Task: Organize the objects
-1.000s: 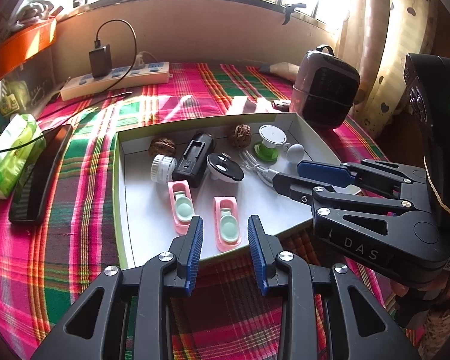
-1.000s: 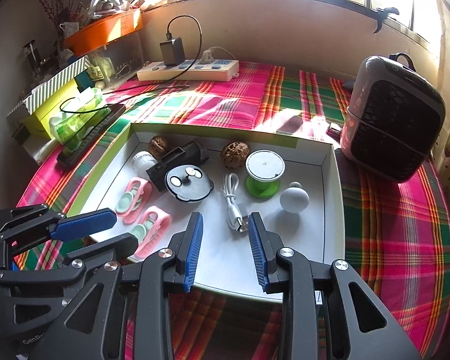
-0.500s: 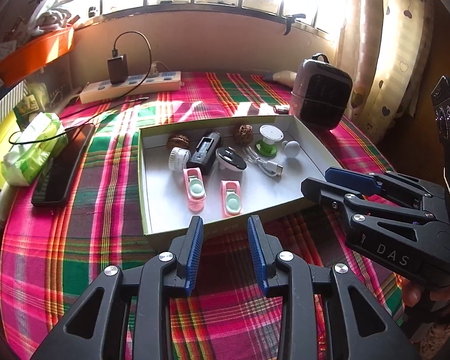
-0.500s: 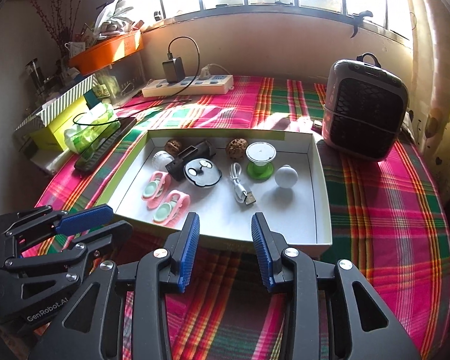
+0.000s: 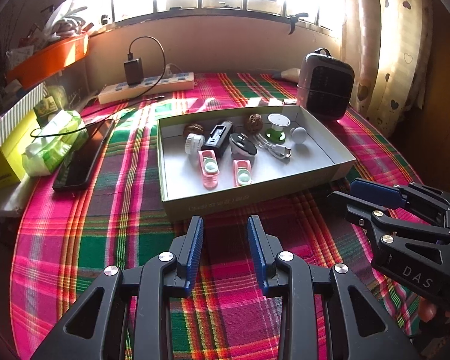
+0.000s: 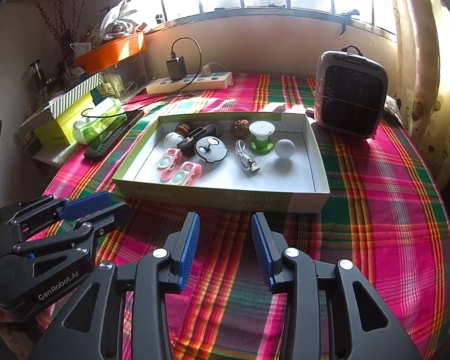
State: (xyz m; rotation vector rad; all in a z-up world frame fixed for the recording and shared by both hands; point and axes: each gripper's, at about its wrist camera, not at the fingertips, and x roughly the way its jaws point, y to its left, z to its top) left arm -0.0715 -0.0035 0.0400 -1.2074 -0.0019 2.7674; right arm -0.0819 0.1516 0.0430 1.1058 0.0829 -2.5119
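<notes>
Left wrist view: left gripper (image 5: 225, 225) hovers over the plaid tablecloth (image 5: 105, 240), jaws parted, gripping nothing, just short of the cardboard tray (image 5: 255, 201). Inside it, 2 pink cases (image 5: 208, 168), a black charger (image 5: 218, 139), a white ball (image 5: 298, 135).

Right wrist view: right gripper (image 6: 225, 225) also spread wide and bare, before the tray's (image 6: 225, 195) near wall. USB cable (image 6: 246, 157) lies beside a green spool (image 6: 261, 138); heater (image 6: 349, 93) behind.

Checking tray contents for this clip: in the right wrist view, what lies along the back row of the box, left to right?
Walnut → black holder → second walnut → green-and-white spool → white ball, all inside the box.
</notes>
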